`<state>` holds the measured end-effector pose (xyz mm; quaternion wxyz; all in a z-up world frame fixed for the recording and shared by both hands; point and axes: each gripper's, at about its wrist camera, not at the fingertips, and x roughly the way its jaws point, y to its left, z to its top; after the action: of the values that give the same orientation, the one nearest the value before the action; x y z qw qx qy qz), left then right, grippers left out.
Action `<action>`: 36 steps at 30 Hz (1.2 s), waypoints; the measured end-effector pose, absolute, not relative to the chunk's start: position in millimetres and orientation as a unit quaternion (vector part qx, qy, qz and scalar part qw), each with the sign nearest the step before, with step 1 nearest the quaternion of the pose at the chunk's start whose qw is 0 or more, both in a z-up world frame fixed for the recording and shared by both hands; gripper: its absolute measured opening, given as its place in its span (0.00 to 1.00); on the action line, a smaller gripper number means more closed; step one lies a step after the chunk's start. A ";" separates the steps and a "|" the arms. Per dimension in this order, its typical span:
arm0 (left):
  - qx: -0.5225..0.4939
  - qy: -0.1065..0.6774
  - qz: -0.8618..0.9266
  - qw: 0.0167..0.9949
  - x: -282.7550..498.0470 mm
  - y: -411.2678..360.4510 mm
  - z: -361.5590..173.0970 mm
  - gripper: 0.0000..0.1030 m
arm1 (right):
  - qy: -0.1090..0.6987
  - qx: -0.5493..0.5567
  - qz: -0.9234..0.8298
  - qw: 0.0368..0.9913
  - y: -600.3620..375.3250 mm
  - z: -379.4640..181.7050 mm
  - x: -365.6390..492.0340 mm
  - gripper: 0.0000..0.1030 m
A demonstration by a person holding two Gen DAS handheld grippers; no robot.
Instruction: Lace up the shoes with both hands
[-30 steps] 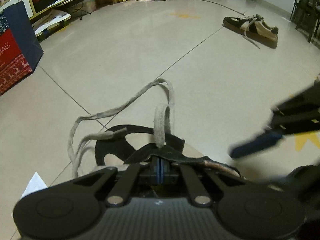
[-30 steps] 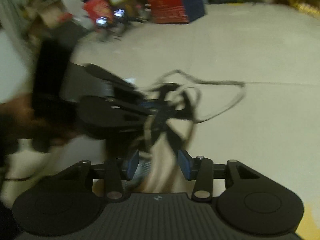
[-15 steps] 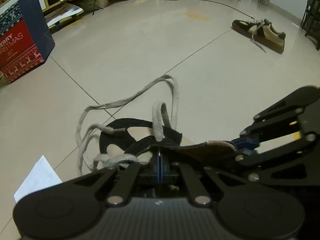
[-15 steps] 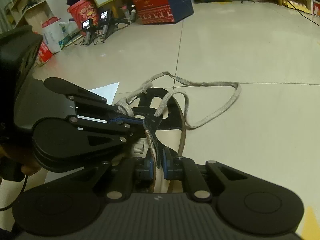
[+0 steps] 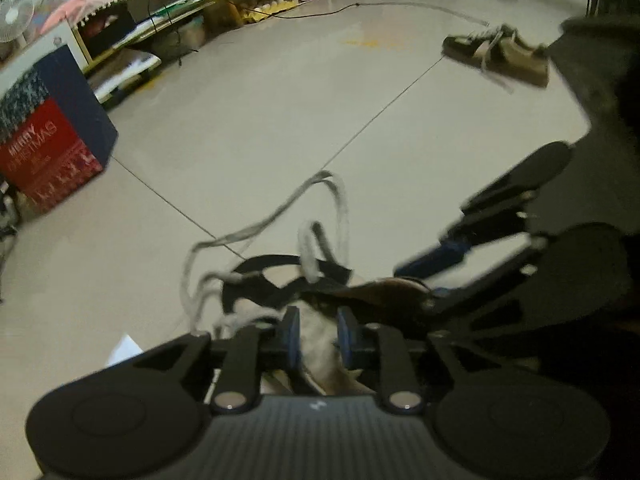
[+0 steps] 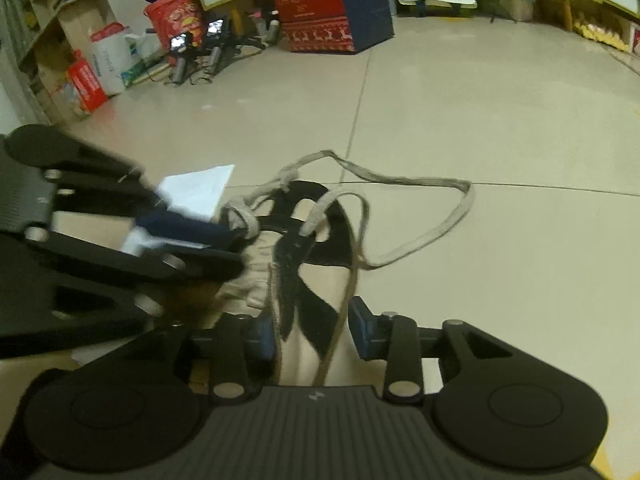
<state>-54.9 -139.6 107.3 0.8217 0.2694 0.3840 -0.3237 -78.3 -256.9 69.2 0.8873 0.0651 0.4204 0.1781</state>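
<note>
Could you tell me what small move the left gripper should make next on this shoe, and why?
Probably reach forward for the loose lace. The left gripper is opening, with only the shoe between its pads and no lace. The right gripper, also opening, straddles the shoe's side. The lace loops slack across the floor, so nothing is being threaded yet.

shoe [image 6: 304,280]: matt suede | lace [image 6: 420,236]: woven cloth | floor [image 6: 480,120]: glossy tile

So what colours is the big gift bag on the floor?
Navy gift bag with a red Christmas-patterned front; right wrist view shows it best.
</note>
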 end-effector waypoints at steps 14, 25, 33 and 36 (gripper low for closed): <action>0.290 0.383 -0.341 0.808 -36.5 -158.1 77.4 0.20 | 0.412 0.196 0.202 0.867 -288.2 55.0 -77.7 0.09; 0.275 0.405 -0.349 0.799 -21.2 -159.5 76.0 0.19 | 0.408 0.172 0.218 0.870 -283.9 58.2 -79.8 0.09; 0.232 0.455 -0.347 0.787 5.2 -157.1 74.9 0.06 | 0.413 0.162 0.222 0.868 -280.5 60.0 -77.7 0.09; 0.231 0.443 -0.336 0.798 -3.3 -156.2 72.3 0.04 | 0.416 0.157 0.213 0.870 -276.8 61.4 -78.3 0.07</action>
<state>-3.3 -156.2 72.3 0.7984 0.2306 0.4432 -0.3362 -78.3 -276.8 61.4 0.8701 0.1575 0.4157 0.2130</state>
